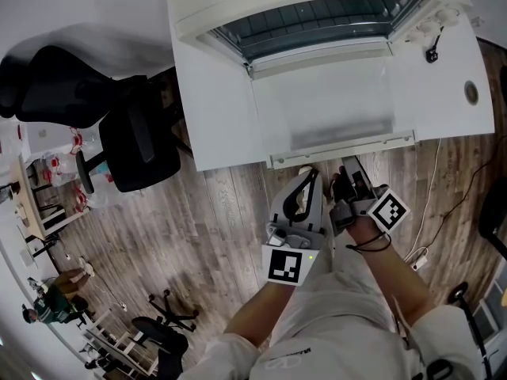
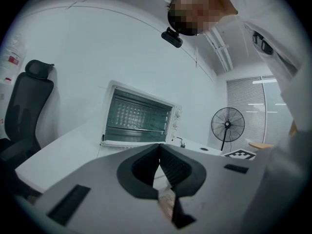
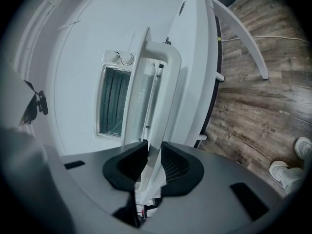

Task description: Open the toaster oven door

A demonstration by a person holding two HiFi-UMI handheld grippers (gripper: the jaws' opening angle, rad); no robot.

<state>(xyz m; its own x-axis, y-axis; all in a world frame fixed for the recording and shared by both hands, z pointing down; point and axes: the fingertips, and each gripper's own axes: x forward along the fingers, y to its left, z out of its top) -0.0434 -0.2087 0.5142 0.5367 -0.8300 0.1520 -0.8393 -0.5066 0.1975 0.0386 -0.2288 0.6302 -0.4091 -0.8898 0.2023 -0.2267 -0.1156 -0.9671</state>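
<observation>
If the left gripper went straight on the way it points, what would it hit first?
Most likely the handle along the front edge of the open oven door. The left gripper, jaws together, points at it from close by, though depth is hard to judge.

Brown wood-plank floor (image 1: 206,220) below, white bench (image 1: 214,109) up top, black office chair (image 1: 139,145) left, black pedestal fan (image 2: 227,125) beside slatted window blinds (image 2: 248,96).

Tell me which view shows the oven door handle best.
The right gripper view: the handle runs up the frame, large and close, clamped in the right gripper. The head view shows it only as a thin bar at the near edge of the lowered door. The left gripper view shows the oven, no handle.
</observation>
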